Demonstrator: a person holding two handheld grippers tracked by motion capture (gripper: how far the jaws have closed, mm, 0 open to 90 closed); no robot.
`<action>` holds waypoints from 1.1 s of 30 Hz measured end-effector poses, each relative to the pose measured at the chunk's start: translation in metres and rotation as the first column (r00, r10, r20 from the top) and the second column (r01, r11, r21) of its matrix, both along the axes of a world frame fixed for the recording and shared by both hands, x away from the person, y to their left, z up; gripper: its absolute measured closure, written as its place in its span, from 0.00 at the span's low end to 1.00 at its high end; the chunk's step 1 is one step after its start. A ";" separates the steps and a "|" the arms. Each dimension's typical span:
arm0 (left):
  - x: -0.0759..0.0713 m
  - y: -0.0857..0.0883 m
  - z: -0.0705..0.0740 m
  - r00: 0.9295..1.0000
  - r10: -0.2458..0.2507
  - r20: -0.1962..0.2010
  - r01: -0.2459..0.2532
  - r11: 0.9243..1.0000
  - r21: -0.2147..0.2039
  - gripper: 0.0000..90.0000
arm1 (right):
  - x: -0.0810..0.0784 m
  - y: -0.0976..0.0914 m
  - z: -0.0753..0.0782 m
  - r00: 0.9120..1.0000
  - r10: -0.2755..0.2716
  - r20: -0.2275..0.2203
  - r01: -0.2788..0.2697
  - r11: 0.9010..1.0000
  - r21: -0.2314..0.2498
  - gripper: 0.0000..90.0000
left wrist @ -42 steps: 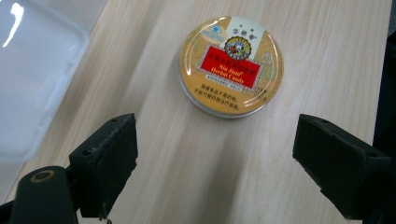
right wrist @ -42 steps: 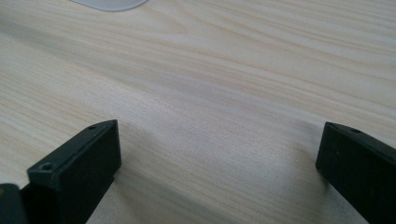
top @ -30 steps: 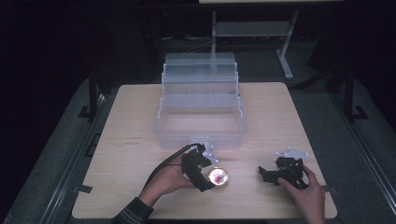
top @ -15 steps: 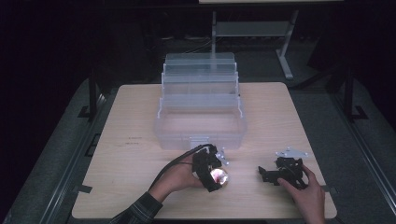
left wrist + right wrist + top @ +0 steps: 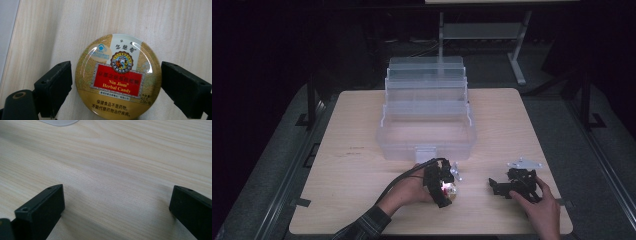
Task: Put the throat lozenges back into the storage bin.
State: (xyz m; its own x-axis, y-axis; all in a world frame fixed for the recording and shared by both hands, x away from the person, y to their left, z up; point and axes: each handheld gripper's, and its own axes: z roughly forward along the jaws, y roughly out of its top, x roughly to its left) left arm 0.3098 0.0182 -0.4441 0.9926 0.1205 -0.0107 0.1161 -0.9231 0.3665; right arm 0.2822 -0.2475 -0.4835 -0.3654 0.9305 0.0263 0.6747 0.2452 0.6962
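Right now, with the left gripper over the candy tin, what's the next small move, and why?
Probably close the left gripper. The round candy tin lies flat on the table, centred between the open jaws, with a small gap showing on each side. The right gripper rests open, apart from it.

The high view is dim with black surroundings; both gripper views are bright, and glare streaks the candy tin (image 5: 118, 76).
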 end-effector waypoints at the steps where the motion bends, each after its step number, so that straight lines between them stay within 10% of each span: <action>1: 0.000 0.000 -0.001 1.000 -0.002 0.001 0.002 1.000 0.005 0.13 | 0.000 0.000 0.000 1.000 0.000 0.000 0.000 1.000 0.000 0.00; 33: 0.004 0.011 0.008 1.000 0.020 -0.008 -0.020 1.000 -0.014 0.22 | 0.000 0.000 0.000 1.000 -0.001 -0.001 0.001 1.000 0.001 0.00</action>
